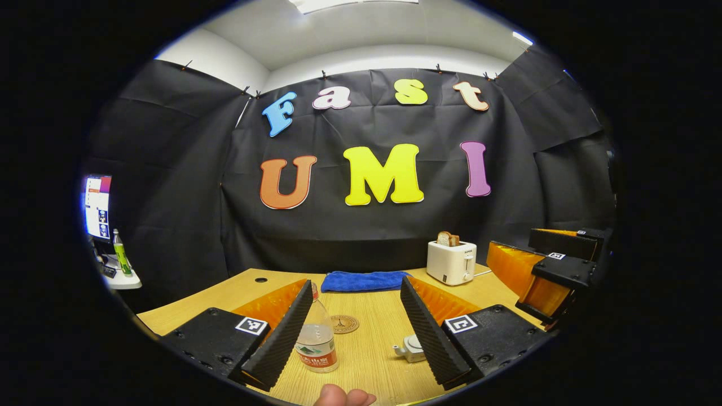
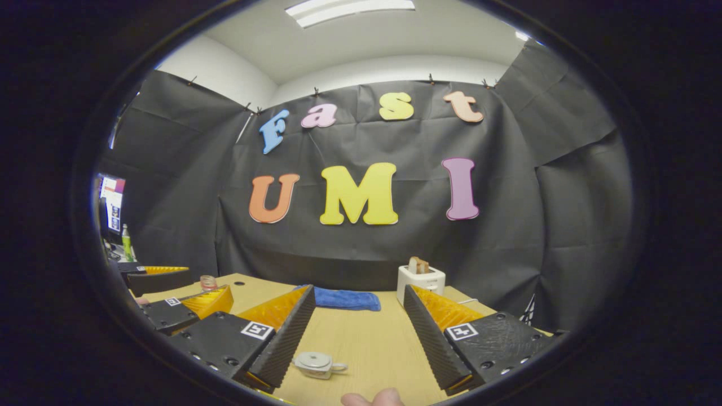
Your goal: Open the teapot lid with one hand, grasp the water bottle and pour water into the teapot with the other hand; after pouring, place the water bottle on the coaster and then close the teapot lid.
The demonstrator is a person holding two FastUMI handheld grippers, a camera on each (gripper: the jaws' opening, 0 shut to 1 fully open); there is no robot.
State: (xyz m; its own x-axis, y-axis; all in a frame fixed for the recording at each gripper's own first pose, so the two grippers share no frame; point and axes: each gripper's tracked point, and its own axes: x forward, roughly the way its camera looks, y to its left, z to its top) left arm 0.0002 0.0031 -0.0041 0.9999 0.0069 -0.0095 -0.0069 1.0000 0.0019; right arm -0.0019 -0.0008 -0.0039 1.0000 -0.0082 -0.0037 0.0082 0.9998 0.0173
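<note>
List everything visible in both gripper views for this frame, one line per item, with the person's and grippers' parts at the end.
water bottle: one, clear with a red label, upright on the table beside the left gripper's left finger.
coaster: one, brown and round, flat on the table behind the bottle.
teapot: one, pale grey, lid on, near the right gripper's left finger.
towel: one, blue, at the table's far edge.
toaster: one, white, bread in its slot, far right of the table.
table: one, light wood.
monitor: one, lit, far left.
green bottle: one, on a side shelf below the monitor.
fingertip: the person's, at the bottom edge.
left gripper: fingers apart.
right gripper: fingers apart.
</note>
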